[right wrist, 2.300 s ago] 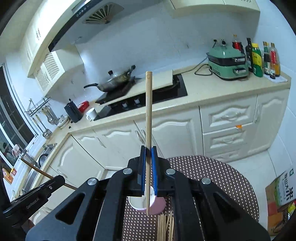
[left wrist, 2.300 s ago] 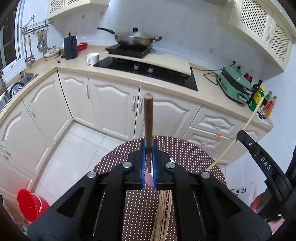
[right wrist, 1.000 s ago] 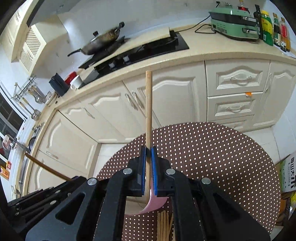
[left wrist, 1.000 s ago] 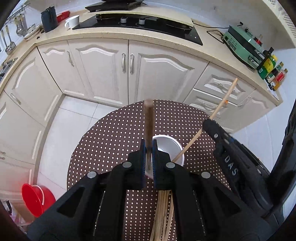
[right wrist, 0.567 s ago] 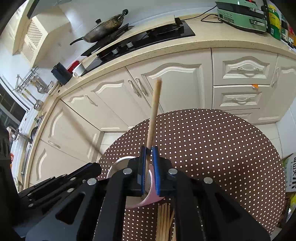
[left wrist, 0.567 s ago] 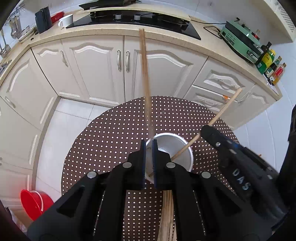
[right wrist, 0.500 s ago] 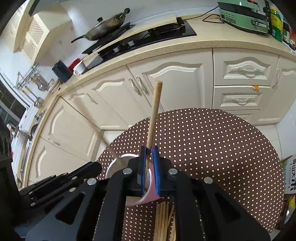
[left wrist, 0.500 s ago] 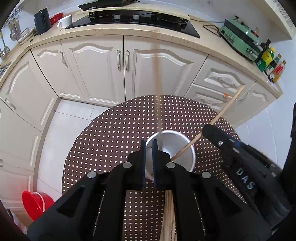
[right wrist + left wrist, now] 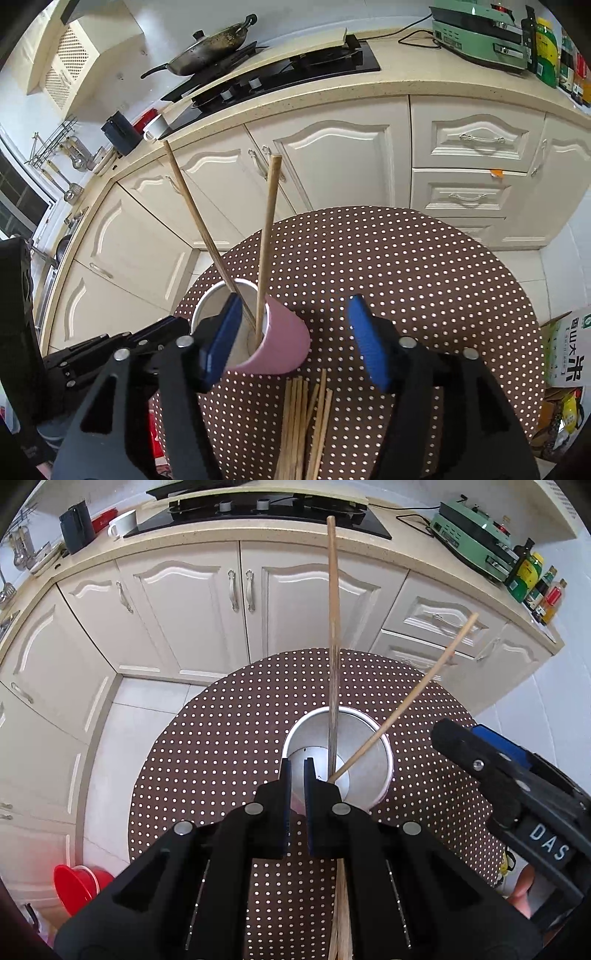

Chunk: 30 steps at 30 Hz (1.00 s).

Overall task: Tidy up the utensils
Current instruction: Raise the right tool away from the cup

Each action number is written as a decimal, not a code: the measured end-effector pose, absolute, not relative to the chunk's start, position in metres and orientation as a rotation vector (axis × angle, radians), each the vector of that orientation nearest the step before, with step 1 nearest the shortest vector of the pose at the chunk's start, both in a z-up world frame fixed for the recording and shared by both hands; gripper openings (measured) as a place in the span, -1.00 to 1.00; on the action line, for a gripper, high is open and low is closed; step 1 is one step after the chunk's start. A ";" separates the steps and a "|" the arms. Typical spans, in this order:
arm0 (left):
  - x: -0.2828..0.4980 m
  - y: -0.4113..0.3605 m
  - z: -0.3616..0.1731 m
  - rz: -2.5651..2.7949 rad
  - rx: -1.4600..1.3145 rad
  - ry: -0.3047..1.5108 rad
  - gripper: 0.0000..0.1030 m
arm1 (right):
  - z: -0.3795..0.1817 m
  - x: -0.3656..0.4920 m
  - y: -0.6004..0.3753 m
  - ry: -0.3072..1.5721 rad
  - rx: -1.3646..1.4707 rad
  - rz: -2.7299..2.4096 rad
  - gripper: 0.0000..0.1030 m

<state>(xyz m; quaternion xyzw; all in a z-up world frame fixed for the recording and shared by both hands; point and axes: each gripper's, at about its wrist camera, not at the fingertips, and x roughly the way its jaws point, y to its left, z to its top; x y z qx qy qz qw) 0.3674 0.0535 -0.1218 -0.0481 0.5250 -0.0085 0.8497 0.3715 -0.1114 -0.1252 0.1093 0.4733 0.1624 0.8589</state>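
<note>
A pink cup [image 9: 282, 345] stands on a round table [image 9: 424, 280] with a brown cloth full of white dots. The cup is white inside, and two wooden chopsticks lean in it. One chopstick [image 9: 333, 638] stands almost straight up in the left view, and the other chopstick [image 9: 408, 699] tips over to the right, with its low end down in the cup. The left gripper [image 9: 295, 771] hangs right over the near rim of the cup, with its blue pads [image 9: 285, 775] pulled close together and nothing between them. The right gripper [image 9: 293, 332] has just been opening its jaws, and now they stand wide apart (one blue pad on each side of the cup), not touching the chopsticks. A bunch of loose chopsticks [image 9: 303, 417] lies flat on the cloth just in front of the cup, close to the camera. Behind the table are cream cupboard doors, a black stove [image 9: 280, 74] with a wok [image 9: 207, 48] and a green cooker [image 9: 480, 33].
</note>
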 end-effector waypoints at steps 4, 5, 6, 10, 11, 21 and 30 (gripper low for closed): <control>0.359 0.055 -0.117 -0.023 -0.100 1.099 -0.86 | -0.118 0.362 -0.115 0.983 0.209 0.343 0.38; 0.357 0.055 -0.115 -0.023 -0.101 1.096 -0.86 | -0.116 0.359 -0.116 0.978 0.204 0.346 0.47; 0.355 0.055 -0.114 -0.022 -0.101 1.091 -0.86 | -0.114 0.355 -0.116 0.973 0.197 0.349 0.50; 0.346 0.056 -0.108 -0.021 -0.093 1.077 -0.86 | -0.108 0.345 -0.119 0.961 0.178 0.352 0.59; 0.343 0.056 -0.106 -0.020 -0.093 1.072 -0.86 | -0.107 0.343 -0.119 0.959 0.177 0.352 0.65; 0.309 0.051 -0.082 0.010 -0.057 1.029 -0.85 | -0.086 0.309 -0.131 0.909 0.149 0.348 0.77; 0.272 0.043 -0.061 0.011 -0.052 0.924 0.16 | -0.075 0.278 -0.137 0.882 0.117 0.332 0.84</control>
